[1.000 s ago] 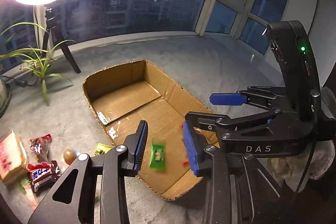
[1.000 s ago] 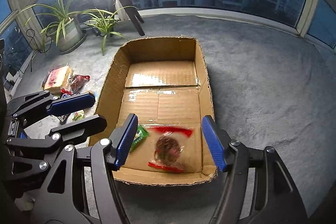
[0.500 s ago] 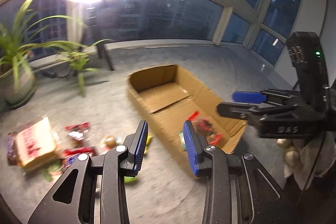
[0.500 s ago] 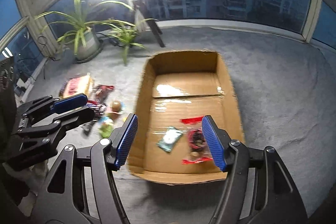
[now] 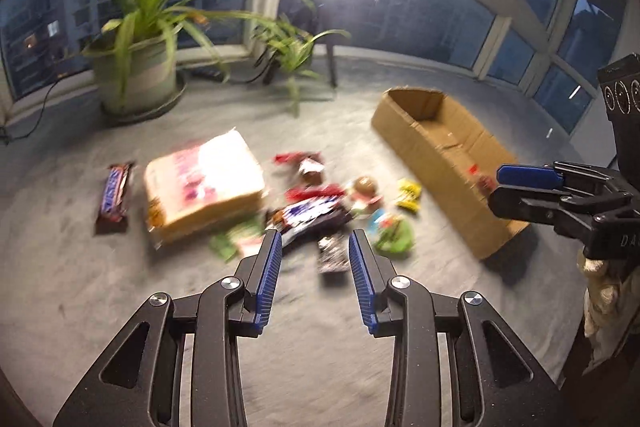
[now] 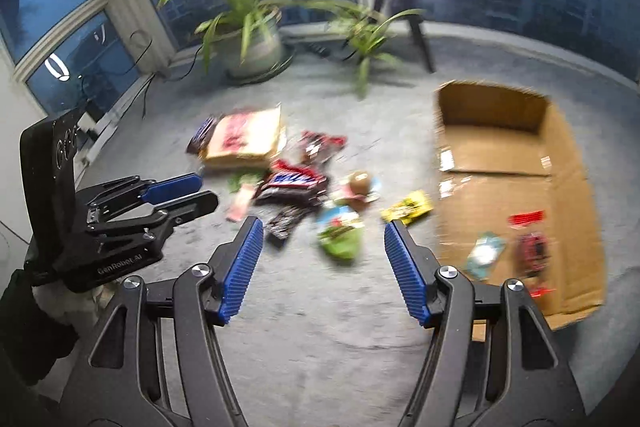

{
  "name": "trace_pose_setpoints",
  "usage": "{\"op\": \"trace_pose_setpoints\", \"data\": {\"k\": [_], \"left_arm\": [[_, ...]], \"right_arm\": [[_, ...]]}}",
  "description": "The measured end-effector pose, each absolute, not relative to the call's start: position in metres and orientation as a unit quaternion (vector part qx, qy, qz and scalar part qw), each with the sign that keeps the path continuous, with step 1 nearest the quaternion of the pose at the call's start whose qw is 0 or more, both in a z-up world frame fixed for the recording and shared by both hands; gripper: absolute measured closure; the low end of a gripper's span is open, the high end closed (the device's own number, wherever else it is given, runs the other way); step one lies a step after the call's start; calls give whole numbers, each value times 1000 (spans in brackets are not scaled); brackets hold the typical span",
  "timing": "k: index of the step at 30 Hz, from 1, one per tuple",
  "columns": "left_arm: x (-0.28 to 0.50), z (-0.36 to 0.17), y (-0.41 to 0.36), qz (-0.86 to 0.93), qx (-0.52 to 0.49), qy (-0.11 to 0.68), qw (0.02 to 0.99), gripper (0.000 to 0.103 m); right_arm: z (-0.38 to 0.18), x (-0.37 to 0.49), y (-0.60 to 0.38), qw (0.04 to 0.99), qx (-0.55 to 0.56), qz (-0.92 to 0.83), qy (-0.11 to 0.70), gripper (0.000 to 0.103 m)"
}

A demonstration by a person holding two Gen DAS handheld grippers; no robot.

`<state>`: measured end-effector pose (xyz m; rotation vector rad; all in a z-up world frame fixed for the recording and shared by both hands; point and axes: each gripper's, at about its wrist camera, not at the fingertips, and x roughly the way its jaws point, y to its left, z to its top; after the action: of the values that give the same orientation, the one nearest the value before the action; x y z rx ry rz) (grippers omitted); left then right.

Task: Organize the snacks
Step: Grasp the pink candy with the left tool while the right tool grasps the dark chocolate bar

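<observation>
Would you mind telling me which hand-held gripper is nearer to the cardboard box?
Right. The right hand-held gripper hangs open beside the cardboard box, at its near corner. The left hand-held gripper, also open, hangs over the loose snack pile, farther from the box.

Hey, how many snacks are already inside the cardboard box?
2: a teal packet near the box's front left, and a clear red-trimmed bag just right of it. Motion blur could hide smaller ones.

The cardboard box (image 6: 516,163) was matt brown corrugated board with strips of shiny tape. The snack wrappers (image 6: 294,183) looked like glossy plastic film. The floor (image 5: 328,359) was a rough grey carpet. The left gripper (image 5: 316,267) had ribbed blue pads (image 5: 267,277) on matt black plastic.
</observation>
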<state>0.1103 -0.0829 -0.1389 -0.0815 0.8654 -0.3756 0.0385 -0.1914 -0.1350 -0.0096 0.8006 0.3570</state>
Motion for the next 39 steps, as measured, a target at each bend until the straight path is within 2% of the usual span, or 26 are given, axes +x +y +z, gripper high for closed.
{"op": "trace_pose_setpoints", "data": {"k": [3, 4, 9, 12, 29, 33, 35, 36, 39], "left_arm": [[109, -151, -75, -180, -41, 430, 884, 70], [110, -157, -74, -182, -44, 437, 880, 73], [118, -177, -66, -181, -56, 459, 868, 76], [126, -187, -64, -175, -59, 471, 863, 76], [147, -204, -68, -163, -22, 482, 860, 77], [149, -204, -70, -162, -8, 480, 862, 77], [148, -204, -71, -156, 4, 479, 864, 84], [148, -204, -70, -157, 7, 478, 864, 84], [148, -203, -70, -155, 16, 478, 865, 84]], "right_arm": [[-153, 52, -172, 892, 3, 186, 411, 49], [-158, 56, -166, 889, 4, 188, 419, 52], [-186, 81, -149, 871, 26, 180, 456, 54], [-199, 95, -147, 864, 36, 165, 474, 63], [-220, 128, -129, 852, 14, 145, 503, 64], [-220, 131, -129, 850, 1, 148, 506, 71], [-219, 131, -131, 849, -5, 149, 508, 74], [-219, 131, -133, 848, -7, 149, 508, 76], [-219, 130, -132, 848, -19, 149, 509, 77]]}}
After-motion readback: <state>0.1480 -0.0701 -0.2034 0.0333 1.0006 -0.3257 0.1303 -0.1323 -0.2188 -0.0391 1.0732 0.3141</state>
